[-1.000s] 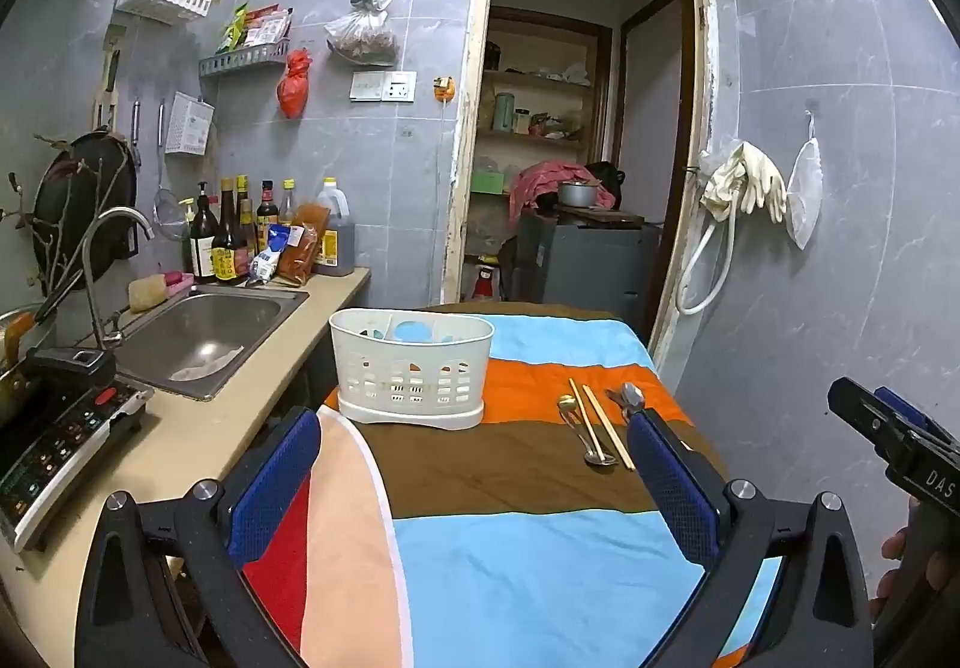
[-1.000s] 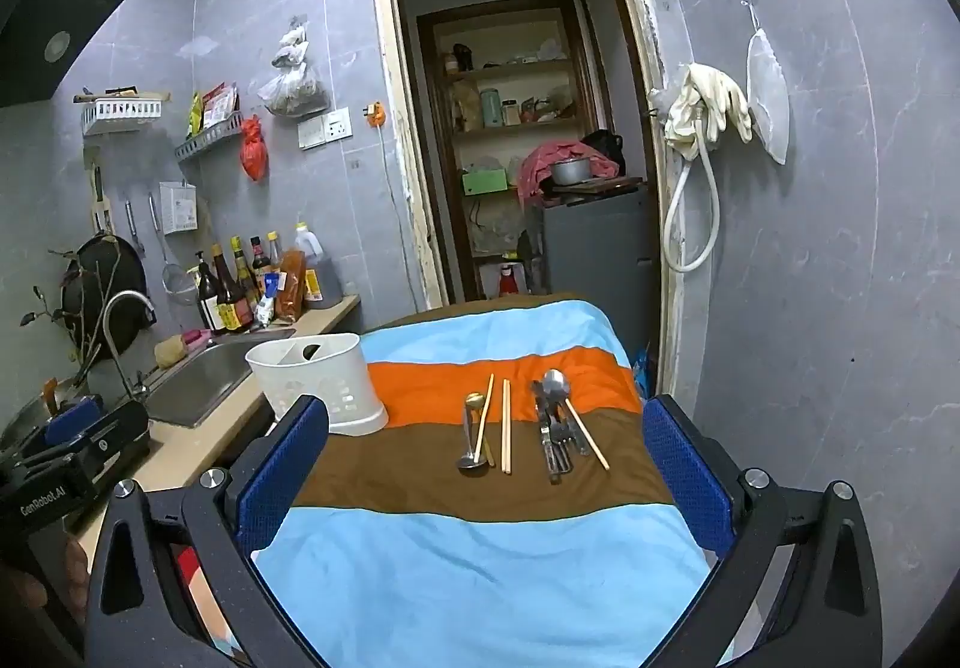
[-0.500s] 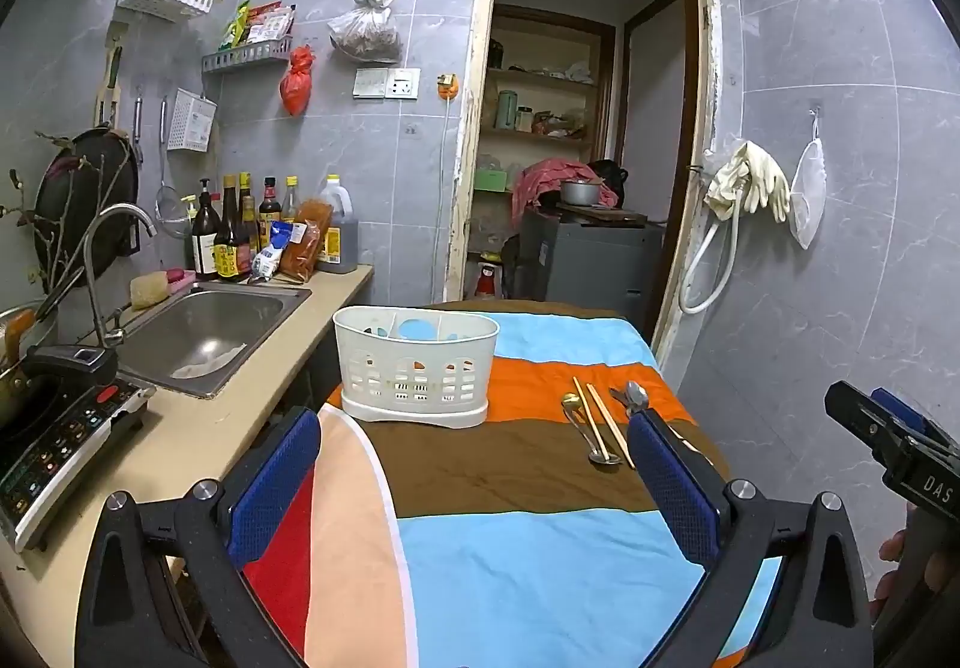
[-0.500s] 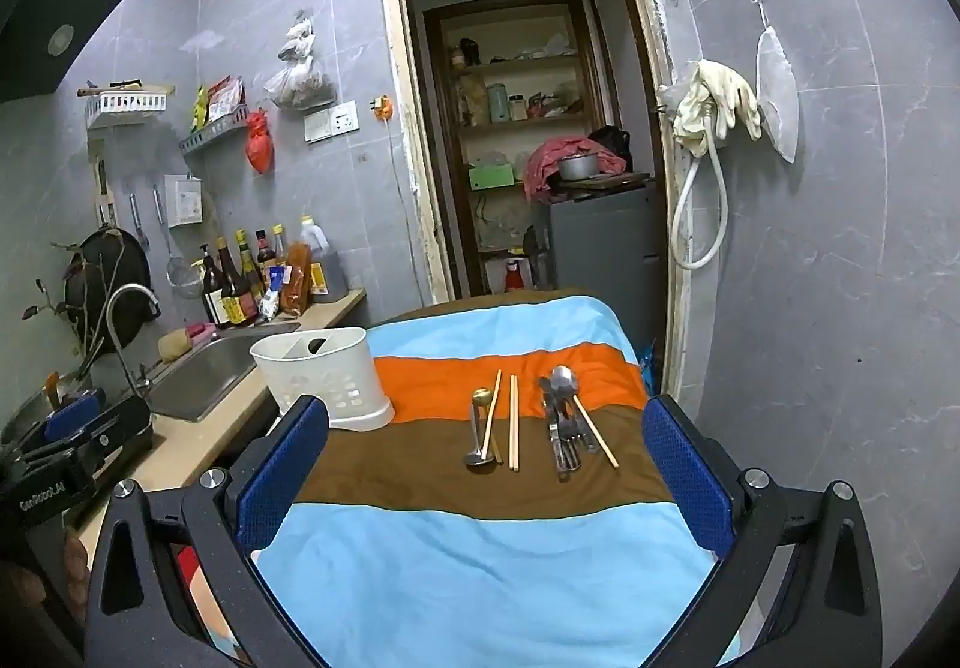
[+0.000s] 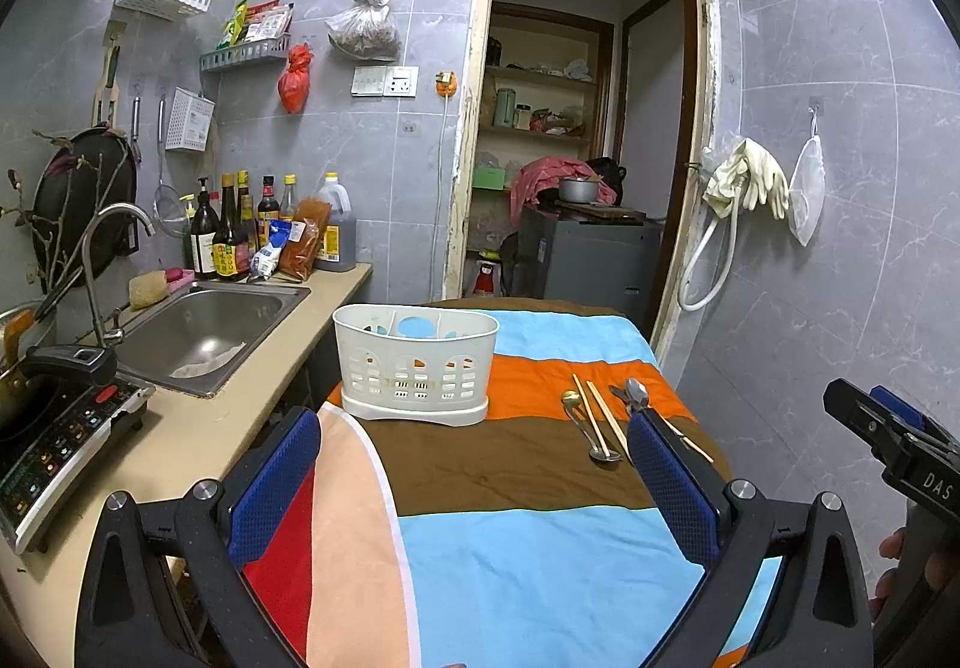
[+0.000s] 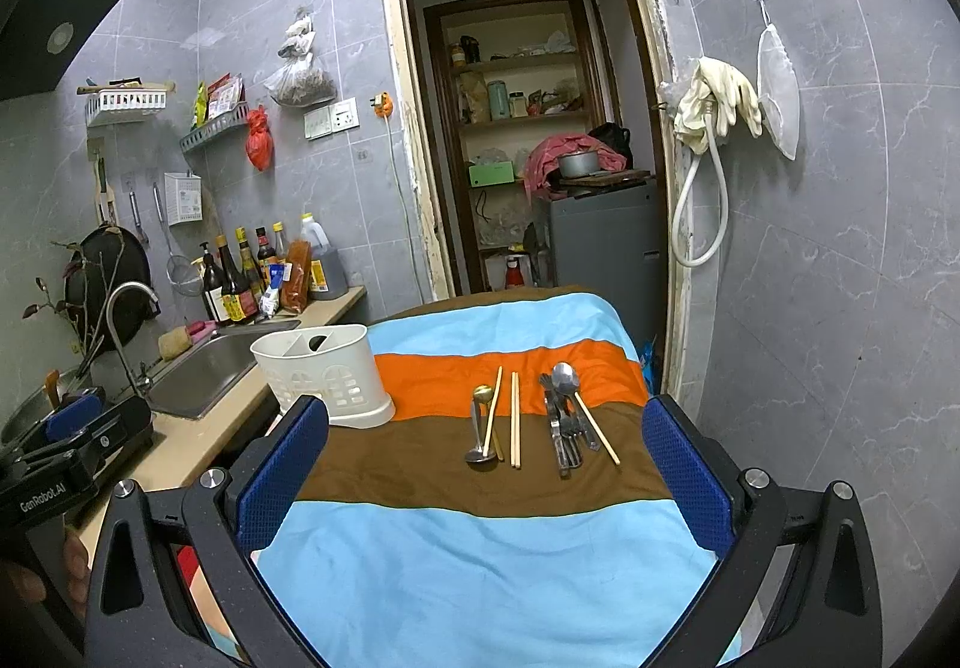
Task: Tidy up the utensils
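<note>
In the left wrist view, the pile of cutlery (image 5: 636, 395) is partly covered by the left gripper's blue finger pad (image 5: 672, 488). The caddy (image 6: 327, 374) compartments' floors cannot be seen. Labels on the bottles (image 6: 240, 278) are too small to be read.

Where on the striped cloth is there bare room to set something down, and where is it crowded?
Free: the near blue band between both open tongs, and the brown strip between the white caddy and the gold spoon. Crowded: the chopsticks and the fork pile towards the right edge.
</note>
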{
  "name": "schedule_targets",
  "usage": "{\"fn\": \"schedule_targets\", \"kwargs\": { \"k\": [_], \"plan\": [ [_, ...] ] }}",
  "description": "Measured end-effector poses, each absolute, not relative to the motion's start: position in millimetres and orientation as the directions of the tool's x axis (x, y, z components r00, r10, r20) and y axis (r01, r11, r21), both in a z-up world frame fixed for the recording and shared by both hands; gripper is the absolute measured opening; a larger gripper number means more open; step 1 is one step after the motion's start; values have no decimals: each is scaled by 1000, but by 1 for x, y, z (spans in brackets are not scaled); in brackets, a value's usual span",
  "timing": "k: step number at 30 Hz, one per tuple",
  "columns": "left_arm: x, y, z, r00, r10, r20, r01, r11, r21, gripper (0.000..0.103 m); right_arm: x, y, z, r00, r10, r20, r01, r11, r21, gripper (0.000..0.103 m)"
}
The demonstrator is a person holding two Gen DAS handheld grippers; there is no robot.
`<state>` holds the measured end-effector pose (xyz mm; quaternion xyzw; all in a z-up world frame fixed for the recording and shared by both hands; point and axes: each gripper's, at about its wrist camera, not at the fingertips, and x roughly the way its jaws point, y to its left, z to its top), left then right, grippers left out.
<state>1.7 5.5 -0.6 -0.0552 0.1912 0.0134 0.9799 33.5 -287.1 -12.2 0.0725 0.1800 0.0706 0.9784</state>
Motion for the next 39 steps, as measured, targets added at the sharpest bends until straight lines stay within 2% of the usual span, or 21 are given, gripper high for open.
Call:
{"fn": "schedule_targets", "kwargs": {
  "k": [39],
  "plan": [
    [5,9,-7,924,3,-382,-47,993,-105,103,31,-282,-15,923,154,-352,-101,981,164,102]
  ]
}}
